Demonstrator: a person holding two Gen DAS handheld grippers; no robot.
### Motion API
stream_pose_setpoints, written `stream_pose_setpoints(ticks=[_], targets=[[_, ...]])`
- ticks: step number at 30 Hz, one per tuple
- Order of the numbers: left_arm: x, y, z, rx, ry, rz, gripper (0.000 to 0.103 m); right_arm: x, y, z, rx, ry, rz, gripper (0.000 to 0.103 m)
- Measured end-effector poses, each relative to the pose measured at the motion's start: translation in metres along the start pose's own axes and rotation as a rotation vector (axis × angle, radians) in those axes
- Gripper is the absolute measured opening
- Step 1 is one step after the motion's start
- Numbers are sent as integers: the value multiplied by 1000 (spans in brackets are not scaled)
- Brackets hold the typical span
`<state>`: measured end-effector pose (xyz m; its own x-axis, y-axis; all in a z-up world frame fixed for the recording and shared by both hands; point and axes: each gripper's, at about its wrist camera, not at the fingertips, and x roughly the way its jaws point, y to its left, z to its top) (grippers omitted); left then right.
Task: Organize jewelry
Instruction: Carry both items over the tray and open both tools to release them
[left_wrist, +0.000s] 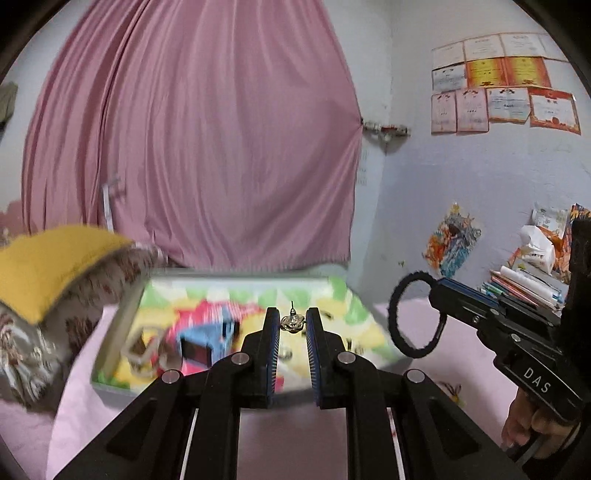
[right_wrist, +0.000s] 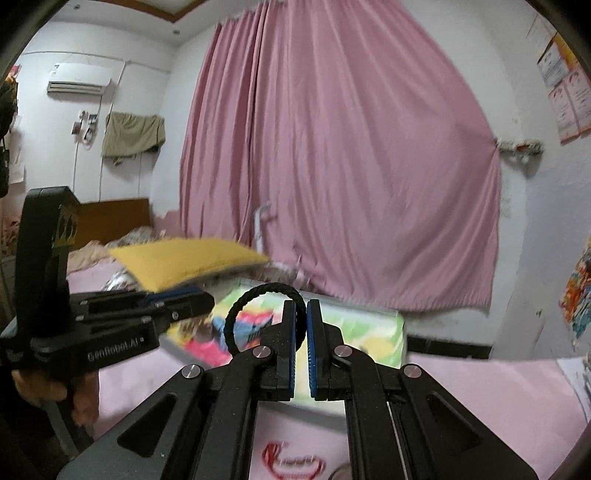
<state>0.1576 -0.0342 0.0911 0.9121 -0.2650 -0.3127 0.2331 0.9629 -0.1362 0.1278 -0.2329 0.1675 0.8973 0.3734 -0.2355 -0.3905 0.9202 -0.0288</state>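
Observation:
My left gripper (left_wrist: 291, 321) is shut on a small silver earring (left_wrist: 291, 322) with its post pointing up, held above a shallow open box (left_wrist: 110, 332) with a colourful patterned lining. Small pieces lie blurred inside the box. My right gripper (right_wrist: 306, 314) is shut on a black braided hair tie (right_wrist: 258, 295), whose loop hangs to the left of the fingers. In the left wrist view the right gripper (left_wrist: 437, 295) and the hair tie (left_wrist: 397, 314) show at the right, beside the box. In the right wrist view the left gripper (right_wrist: 207, 301) shows at the left over the box (right_wrist: 369, 325).
The box lies on a pink bedsheet (left_wrist: 443, 354). A yellow pillow (left_wrist: 48, 266) lies to its left. A pink curtain (left_wrist: 207, 147) hangs behind. Books and packets (left_wrist: 532, 280) are stacked at the right. A red item (right_wrist: 291, 461) lies on the sheet near me.

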Motion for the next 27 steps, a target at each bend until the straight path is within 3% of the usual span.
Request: stream_pose_setpoints(ticks=[8,15,21,27], targets=[[12,0,14,12,-92,39,14,14,-3,9,7,-76,-60,5],[29,9,20,-1,-112,90,14,40,-14,12,53,-48,-83,5],[50,19,13,-36,-21,84,14,68,-28,1,126,73,-69,5],[62,24,8,-58,84,33,14,88,-39,-15,187,180,-46,5]])
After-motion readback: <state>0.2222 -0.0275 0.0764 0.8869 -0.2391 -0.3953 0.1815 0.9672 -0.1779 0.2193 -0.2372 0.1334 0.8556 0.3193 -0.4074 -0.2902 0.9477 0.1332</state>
